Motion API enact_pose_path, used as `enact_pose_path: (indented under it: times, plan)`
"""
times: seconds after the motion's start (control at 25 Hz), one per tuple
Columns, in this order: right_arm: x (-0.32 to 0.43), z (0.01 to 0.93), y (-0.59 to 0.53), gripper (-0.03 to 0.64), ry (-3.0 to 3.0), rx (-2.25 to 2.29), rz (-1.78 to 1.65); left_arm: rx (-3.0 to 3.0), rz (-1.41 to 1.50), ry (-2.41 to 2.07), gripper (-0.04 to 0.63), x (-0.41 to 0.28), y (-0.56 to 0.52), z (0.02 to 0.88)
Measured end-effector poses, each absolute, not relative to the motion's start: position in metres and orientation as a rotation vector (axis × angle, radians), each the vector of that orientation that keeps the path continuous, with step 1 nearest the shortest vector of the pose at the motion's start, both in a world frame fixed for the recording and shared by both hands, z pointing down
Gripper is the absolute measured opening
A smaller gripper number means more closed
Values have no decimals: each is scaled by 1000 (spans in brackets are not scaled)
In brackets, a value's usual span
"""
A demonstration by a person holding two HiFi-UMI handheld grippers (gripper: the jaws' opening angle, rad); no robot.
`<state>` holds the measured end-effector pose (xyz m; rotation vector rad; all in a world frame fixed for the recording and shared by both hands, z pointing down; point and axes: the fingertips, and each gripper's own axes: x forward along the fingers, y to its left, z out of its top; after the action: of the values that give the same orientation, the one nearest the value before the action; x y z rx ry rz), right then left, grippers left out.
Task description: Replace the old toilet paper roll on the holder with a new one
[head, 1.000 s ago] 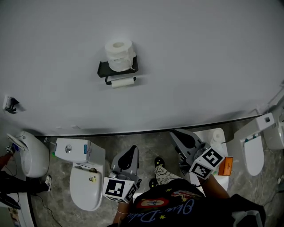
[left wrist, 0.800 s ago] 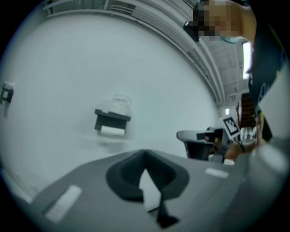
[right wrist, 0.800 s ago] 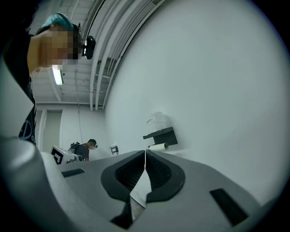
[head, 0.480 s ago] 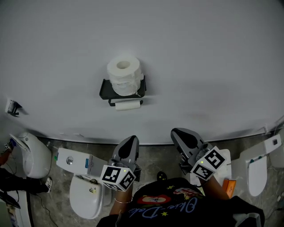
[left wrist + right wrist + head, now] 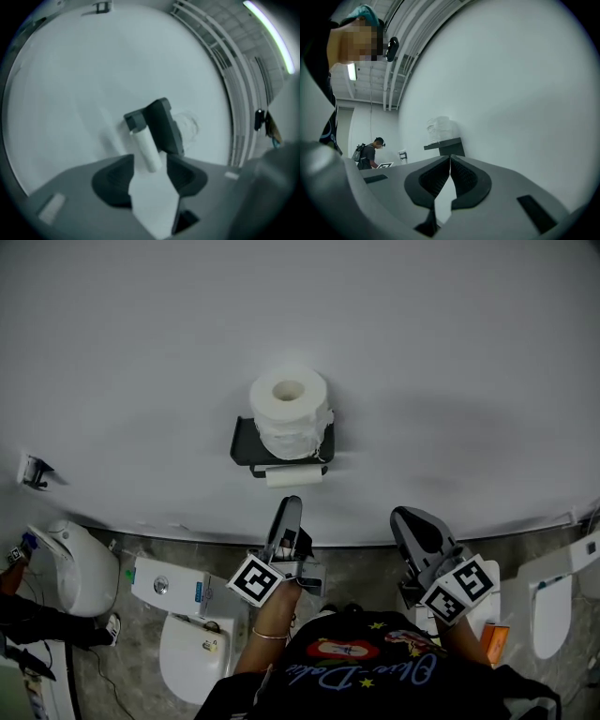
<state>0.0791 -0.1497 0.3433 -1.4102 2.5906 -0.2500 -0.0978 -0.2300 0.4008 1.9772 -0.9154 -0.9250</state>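
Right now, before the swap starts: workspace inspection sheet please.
Surface: white wall, bare around the holder.
Job's things: holder black, wall-mounted; wrapped new roll standing on top of it; near-empty old roll hung underneath.
Clutter: toilets on the floor below.
Grippers: left gripper open, jaws have just been opening, nothing between them, aimed at old roll; right gripper shut, empty.
Cables: nothing seen.
Surroundings: another person far off in right gripper view.
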Motion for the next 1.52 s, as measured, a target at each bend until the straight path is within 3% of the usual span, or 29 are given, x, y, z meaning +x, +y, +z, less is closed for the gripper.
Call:
enact_pose_path:
  times: [0.24, 0.44, 0.48, 0.56, 0.96, 1.52]
  plan:
    - [73, 315, -157, 14, 2515, -1418, -176, 1869, -1055, -812, 262, -99, -259, 394]
    - [68, 320, -151, 14, 2571, -1503, -31, 1778, -1181, -698, 262, -99, -278, 392]
    - [68, 321, -152, 14, 2572, -1513, -38, 1776, -1202, -685, 260, -100, -280, 390]
    - [68, 324, -154, 14, 2567, -1513, -65, 1779, -1242, -658, 161, -100, -281, 386]
    - [83, 322, -155, 14, 2520, -1568, -67, 1824, -1207, -594, 161, -78, -287, 383]
    - [141, 330, -126, 14, 2357, -1826, -94, 1862, -1077, -365, 163, 11, -278, 379]
